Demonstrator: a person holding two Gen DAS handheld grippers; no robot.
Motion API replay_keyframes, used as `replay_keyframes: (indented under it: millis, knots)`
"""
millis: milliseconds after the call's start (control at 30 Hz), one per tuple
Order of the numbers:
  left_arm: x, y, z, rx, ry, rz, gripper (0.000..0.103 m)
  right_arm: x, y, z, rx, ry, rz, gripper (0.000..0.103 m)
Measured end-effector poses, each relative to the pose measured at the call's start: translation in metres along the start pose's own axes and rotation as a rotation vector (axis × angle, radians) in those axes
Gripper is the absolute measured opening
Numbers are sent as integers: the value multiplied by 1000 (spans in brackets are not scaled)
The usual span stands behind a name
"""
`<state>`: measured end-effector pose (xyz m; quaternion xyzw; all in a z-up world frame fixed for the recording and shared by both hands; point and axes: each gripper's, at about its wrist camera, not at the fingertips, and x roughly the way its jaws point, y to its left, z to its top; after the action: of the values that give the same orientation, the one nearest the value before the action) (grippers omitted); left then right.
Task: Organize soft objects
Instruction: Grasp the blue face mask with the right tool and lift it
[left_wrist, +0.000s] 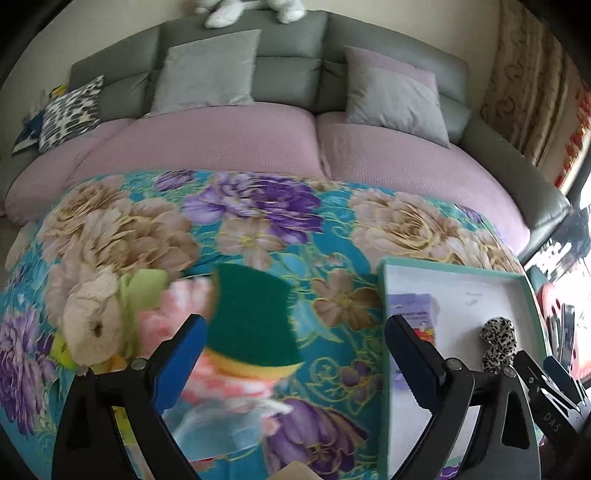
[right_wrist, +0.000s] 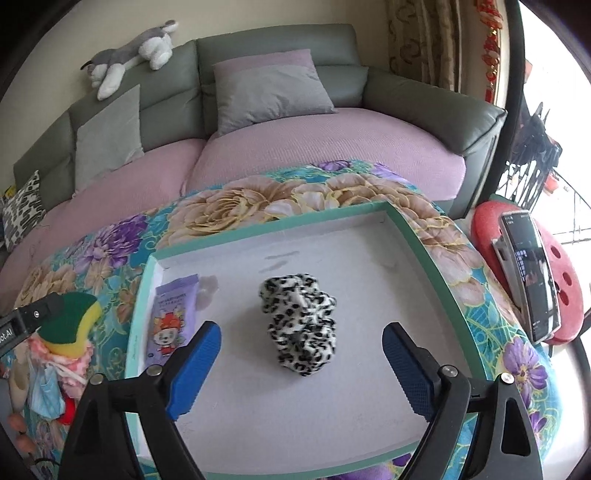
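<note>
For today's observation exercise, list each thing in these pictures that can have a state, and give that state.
Left tool: open, holding nothing.
Right tool: open, holding nothing.
Leopard-print scrunchie: lying in the tray, not gripped.
Tray: on the floral cloth, uncovered.
Purple packet: flat in the tray, by its left wall.
Green-and-yellow sponge: on the pile outside the tray.
Phone: propped upright, screen lit.
</note>
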<state>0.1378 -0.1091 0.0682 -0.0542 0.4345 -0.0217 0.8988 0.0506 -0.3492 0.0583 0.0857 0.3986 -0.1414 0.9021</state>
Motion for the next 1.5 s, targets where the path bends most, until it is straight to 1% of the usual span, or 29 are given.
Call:
replay_keyframes:
  millis: [100, 267, 367, 433, 533, 600, 700, 767, 833, 967, 1067, 1167, 1333, 1500]
  knots:
    - [-11, 26, 1, -57, -29, 22, 97, -8, 8, 1, 2, -18, 47, 91]
    - [-31, 74, -1, -154, -107, 110, 97, -16, 29, 4, 3, -58, 147, 91]
    - [-39, 102, -6, -230, -141, 120, 97, -15, 50, 3, -9, -58, 203, 91]
    - [-41, 122, -12, -277, -149, 137, 97, -14, 65, 3, -29, -52, 230, 91]
    - [-43, 149, -18, -323, -140, 171, 97, -15, 90, 0, -65, -64, 277, 91]
    - [-45, 162, -22, -347, -150, 192, 98, -15, 108, -3, -75, -74, 337, 91]
    - [-48, 189, -28, -399, -169, 229, 98, -12, 130, -7, -84, -75, 403, 91]
    - [-48, 203, -32, -422, -170, 244, 98, -10, 143, -10, -97, -74, 416, 91]
    - [-48, 214, -35, -434, -165, 258, 98, -7, 154, -13, -107, -62, 425, 91]
    - [-47, 234, -41, -452, -156, 289, 98, 2, 171, -21, -136, -5, 446, 92]
    - [-44, 246, -46, -458, -120, 275, 98, 3, 183, -30, -168, 43, 453, 92]
    - [-43, 253, -50, -455, -97, 265, 98, 2, 192, -41, -169, 68, 495, 92]
    - [-41, 252, -53, -390, -54, 280, 98, -7, 212, -56, -241, 67, 486, 92]
    - [-31, 239, -58, -310, 4, 246, 98, -5, 224, -74, -270, 124, 498, 92]
